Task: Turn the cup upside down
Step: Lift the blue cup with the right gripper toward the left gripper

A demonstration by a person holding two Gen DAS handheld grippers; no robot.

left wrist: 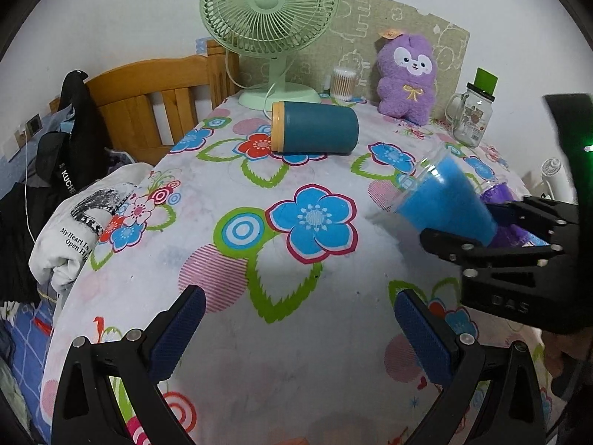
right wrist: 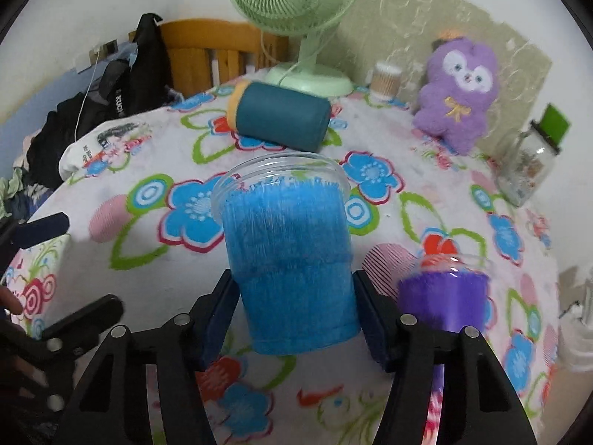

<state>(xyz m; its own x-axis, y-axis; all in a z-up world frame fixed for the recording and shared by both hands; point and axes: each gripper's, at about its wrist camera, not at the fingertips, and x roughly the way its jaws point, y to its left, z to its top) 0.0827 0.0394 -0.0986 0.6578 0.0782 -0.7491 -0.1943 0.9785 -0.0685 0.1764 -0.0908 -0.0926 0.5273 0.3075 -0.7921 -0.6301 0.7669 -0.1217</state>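
My right gripper (right wrist: 296, 319) is shut on a clear plastic cup with a blue lining (right wrist: 292, 252), held above the flowered tablecloth with its open rim tilted away from me. In the left wrist view the same blue cup (left wrist: 448, 200) leans to the upper left in my right gripper (left wrist: 489, 230). A clear cup with a purple lining (right wrist: 443, 296) stands on the table just right of it and also shows in the left wrist view (left wrist: 500, 193). My left gripper (left wrist: 300, 330) is open and empty, low over the cloth.
A dark teal canister with a tan lid (left wrist: 315, 128) lies on its side mid-table. Behind it stand a green fan (left wrist: 270, 11), a cotton swab jar (left wrist: 343, 83), a purple plush toy (left wrist: 406, 78) and a glass mug jar (left wrist: 470, 118). Clothes (left wrist: 85, 218) lie left.
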